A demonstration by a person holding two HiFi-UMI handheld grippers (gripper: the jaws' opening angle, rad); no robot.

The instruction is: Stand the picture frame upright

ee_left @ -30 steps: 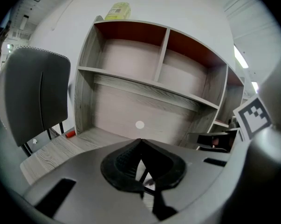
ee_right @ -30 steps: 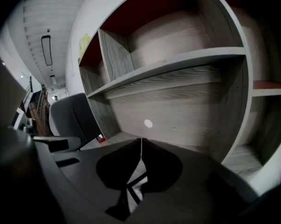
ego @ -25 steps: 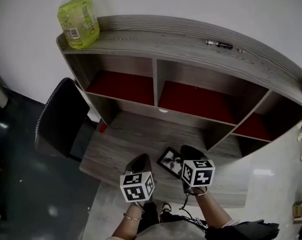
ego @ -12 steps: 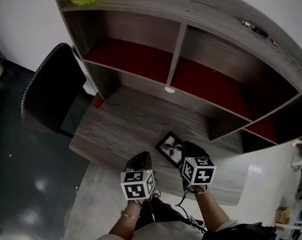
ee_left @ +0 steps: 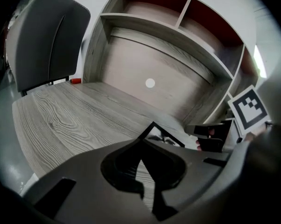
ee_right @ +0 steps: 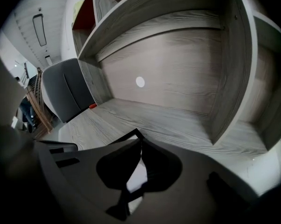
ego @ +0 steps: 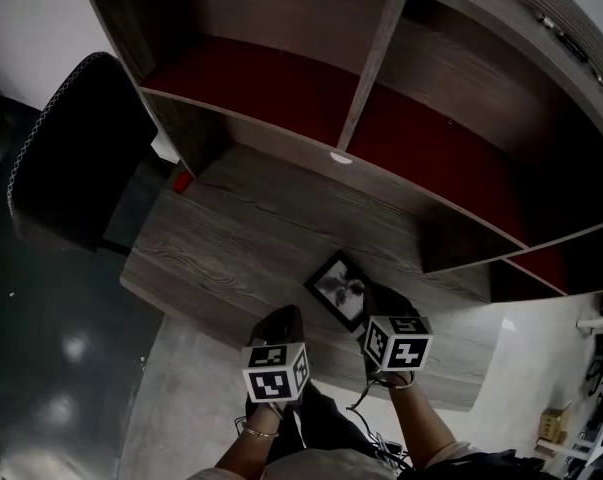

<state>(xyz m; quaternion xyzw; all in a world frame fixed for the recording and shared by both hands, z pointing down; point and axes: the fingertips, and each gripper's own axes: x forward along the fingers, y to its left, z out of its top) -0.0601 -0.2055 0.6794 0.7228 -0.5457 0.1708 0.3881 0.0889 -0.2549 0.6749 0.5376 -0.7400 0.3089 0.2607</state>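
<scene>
A black picture frame (ego: 338,287) with a black-and-white photo lies flat on the grey wooden desk (ego: 221,253), close to its front edge. My right gripper (ego: 380,295) hovers over the frame's right corner with its jaws shut and nothing between them. Just left of the frame, my left gripper (ego: 285,315) is also shut and empty, at the desk's front edge. In the left gripper view the frame's corner (ee_left: 164,135) shows past the closed jaws of the left gripper (ee_left: 141,142). Under the closed right gripper (ee_right: 140,142), the right gripper view shows the frame's corner (ee_right: 130,136).
A shelf unit with red-backed compartments (ego: 271,93) rises behind the desk. A black chair (ego: 66,158) stands at the left. A small red object (ego: 183,181) lies at the desk's back left corner. A white round cap (ego: 341,158) sits on the back panel.
The head view has tilted down toward the desk, so the yellow bottle on the shelf top has left the picture. Both grippers stay shut near the frame, which has not moved.
</scene>
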